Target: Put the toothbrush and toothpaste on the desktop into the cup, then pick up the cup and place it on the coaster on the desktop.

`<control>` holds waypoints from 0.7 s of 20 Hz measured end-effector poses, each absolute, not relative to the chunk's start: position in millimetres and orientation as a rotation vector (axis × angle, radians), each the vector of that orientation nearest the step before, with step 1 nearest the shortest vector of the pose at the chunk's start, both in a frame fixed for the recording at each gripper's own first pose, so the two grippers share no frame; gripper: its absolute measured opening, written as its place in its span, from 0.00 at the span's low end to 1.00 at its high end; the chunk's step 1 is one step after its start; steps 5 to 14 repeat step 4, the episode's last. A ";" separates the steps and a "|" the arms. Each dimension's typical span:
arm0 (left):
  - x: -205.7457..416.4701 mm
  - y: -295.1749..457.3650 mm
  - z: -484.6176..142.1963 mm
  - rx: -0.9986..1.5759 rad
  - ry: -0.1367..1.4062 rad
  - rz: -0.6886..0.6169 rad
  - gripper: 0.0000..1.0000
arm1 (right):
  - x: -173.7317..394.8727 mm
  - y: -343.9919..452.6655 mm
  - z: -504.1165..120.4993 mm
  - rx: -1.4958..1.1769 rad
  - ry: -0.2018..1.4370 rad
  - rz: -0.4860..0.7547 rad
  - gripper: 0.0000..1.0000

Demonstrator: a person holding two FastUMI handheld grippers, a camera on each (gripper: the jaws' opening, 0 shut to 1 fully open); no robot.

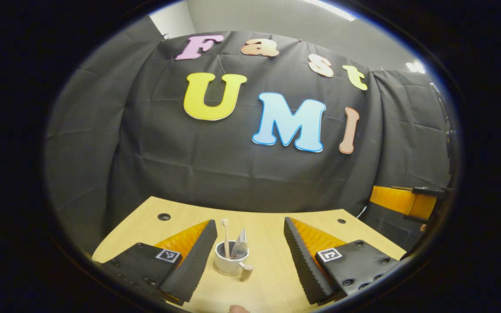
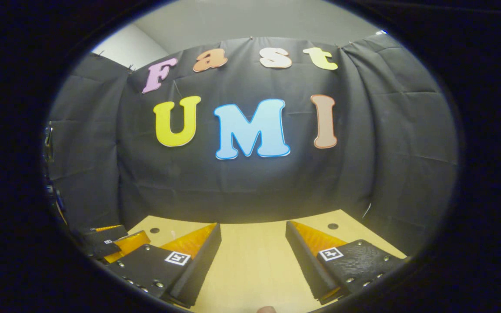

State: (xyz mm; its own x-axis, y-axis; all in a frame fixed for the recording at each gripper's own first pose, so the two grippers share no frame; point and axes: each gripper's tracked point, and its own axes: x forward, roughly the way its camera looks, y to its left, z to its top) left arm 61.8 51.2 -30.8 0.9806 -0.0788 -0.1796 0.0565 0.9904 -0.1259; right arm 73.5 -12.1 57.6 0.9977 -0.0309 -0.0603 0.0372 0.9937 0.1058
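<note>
We hold the left gripper (image 1: 248, 256) fingers spread around the cup (image 1: 229, 263), toothbrush (image 1: 225, 237) and toothpaste (image 1: 239, 248) inside, ready to lift; right gripper (image 2: 252, 261) fingers spread, idle.

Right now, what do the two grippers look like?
The left gripper and right gripper match: two wedge-shaped fingers with ribbed inner faces, mounted on dark blocks studded with screws. Each block carries a small square black-and-white marker.
</note>
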 end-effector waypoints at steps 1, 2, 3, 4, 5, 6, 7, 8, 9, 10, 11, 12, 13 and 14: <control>59.6 49.3 -27.0 -0.121 0.178 -0.071 0.95 | 71.8 -13.9 57.3 0.099 0.054 -0.039 0.91; 58.0 47.7 -22.5 -0.123 0.169 -0.074 0.96 | 70.6 -16.6 57.0 0.091 0.050 -0.046 0.91; 56.9 45.9 -21.4 -0.123 0.166 -0.076 0.98 | 69.8 -17.5 56.2 0.084 0.048 -0.050 0.91; 55.6 43.4 -20.7 -0.124 0.166 -0.078 1.00 | 68.0 -16.5 56.4 0.080 0.045 -0.049 0.91; 55.6 43.4 -20.7 -0.124 0.166 -0.078 1.00 | 68.0 -16.5 56.4 0.080 0.045 -0.049 0.91; 55.6 43.4 -20.7 -0.124 0.166 -0.078 1.00 | 68.0 -16.5 56.4 0.080 0.045 -0.049 0.91; 55.6 43.4 -20.7 -0.124 0.166 -0.078 1.00 | 68.0 -16.5 56.4 0.080 0.045 -0.049 0.91; 55.6 43.4 -20.7 -0.124 0.166 -0.078 1.00 | 68.0 -16.5 56.4 0.080 0.045 -0.049 0.91; 55.6 43.4 -20.7 -0.124 0.166 -0.078 1.00 | 68.0 -16.5 56.4 0.080 0.045 -0.049 0.91; 55.6 43.4 -20.7 -0.124 0.166 -0.078 1.00 | 68.0 -16.5 56.4 0.080 0.045 -0.049 0.91; 55.6 43.4 -20.7 -0.124 0.166 -0.078 1.00 | 68.0 -16.5 56.4 0.080 0.045 -0.049 0.91; 55.6 43.4 -20.7 -0.124 0.166 -0.078 1.00 | 68.0 -16.5 56.4 0.080 0.045 -0.049 0.91; 55.6 43.4 -20.7 -0.124 0.166 -0.078 1.00 | 68.0 -16.5 56.4 0.080 0.045 -0.049 0.91; 55.6 43.4 -20.7 -0.124 0.166 -0.078 1.00 | 68.0 -16.5 56.4 0.080 0.045 -0.049 0.91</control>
